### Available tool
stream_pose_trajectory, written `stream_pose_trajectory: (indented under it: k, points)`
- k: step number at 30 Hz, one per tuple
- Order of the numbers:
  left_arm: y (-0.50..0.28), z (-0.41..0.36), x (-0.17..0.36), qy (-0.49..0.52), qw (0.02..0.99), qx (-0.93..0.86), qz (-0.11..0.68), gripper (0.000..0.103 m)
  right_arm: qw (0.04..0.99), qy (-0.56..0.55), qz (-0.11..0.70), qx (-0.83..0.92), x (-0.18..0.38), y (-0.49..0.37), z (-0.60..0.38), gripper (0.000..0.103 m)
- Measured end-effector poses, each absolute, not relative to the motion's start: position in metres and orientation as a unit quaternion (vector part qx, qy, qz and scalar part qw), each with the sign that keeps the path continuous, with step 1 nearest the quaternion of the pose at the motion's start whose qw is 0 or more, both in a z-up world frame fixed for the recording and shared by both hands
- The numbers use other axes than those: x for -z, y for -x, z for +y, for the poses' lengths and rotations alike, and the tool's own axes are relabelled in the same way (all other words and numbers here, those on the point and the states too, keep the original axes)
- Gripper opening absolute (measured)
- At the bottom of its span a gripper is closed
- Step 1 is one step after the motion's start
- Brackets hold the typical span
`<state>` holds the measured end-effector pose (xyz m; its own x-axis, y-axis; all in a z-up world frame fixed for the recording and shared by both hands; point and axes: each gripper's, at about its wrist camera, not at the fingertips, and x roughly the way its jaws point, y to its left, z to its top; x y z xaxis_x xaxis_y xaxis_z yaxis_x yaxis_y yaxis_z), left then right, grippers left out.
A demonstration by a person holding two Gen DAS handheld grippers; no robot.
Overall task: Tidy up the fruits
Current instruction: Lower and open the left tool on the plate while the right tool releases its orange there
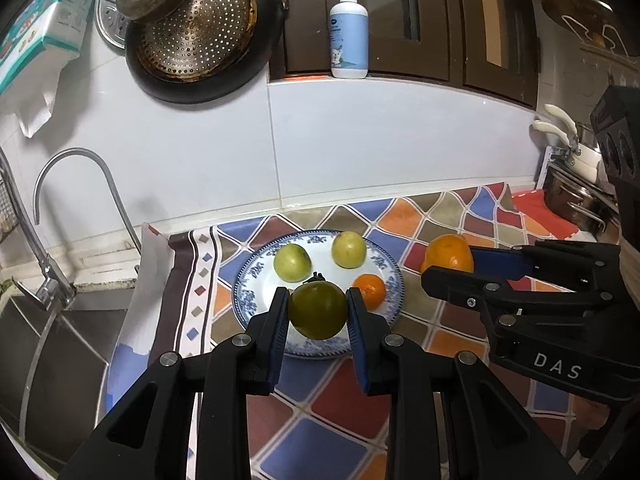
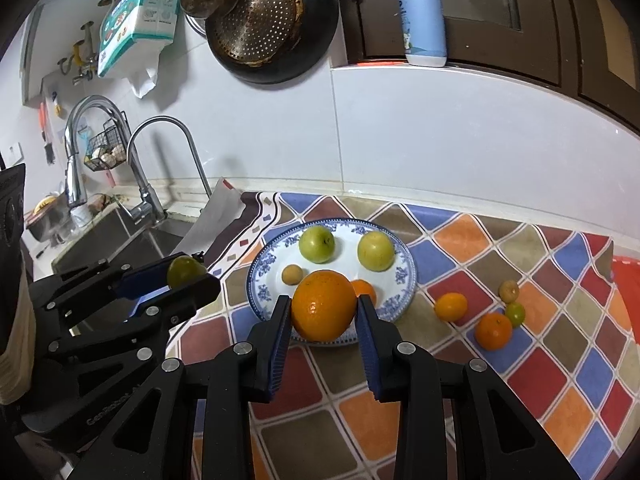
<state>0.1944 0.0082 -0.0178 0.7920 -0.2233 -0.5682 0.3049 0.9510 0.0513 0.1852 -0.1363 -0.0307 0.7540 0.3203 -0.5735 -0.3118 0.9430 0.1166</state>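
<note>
My left gripper (image 1: 318,312) is shut on a dark green tomato (image 1: 318,310) with a stem, held above the near part of the blue-and-white plate (image 1: 248,300). My right gripper (image 2: 324,312) is shut on a large orange (image 2: 323,305), also above the plate's (image 2: 404,280) near rim. On the plate lie two pale green fruits (image 2: 317,243) (image 2: 375,251), a small tan fruit (image 2: 292,274) and a small orange (image 1: 371,289). From the left wrist view the right gripper (image 1: 448,270) with its orange (image 1: 449,254) hangs right of the plate. The right wrist view has the left gripper (image 2: 188,276) with the tomato (image 2: 185,270) left of the plate.
Several loose fruits lie on the patterned cloth (image 2: 540,360) right of the plate: a kumquat (image 2: 451,306), an orange (image 2: 493,331), a green one (image 2: 515,313) and a tan one (image 2: 509,291). A sink (image 2: 120,240) with taps is on the left. Pots (image 1: 572,200) stand at right.
</note>
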Motion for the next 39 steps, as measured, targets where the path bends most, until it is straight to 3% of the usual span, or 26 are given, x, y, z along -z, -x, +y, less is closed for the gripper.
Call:
stream_pose_trajectory:
  k: [39]
  points:
    - [-0.342,0.031,0.100,-0.079,0.910,0.170,0.369,0.029,0.897,-0.013,0.403,-0.181,0.110,-0.334,-0.097,0.033]
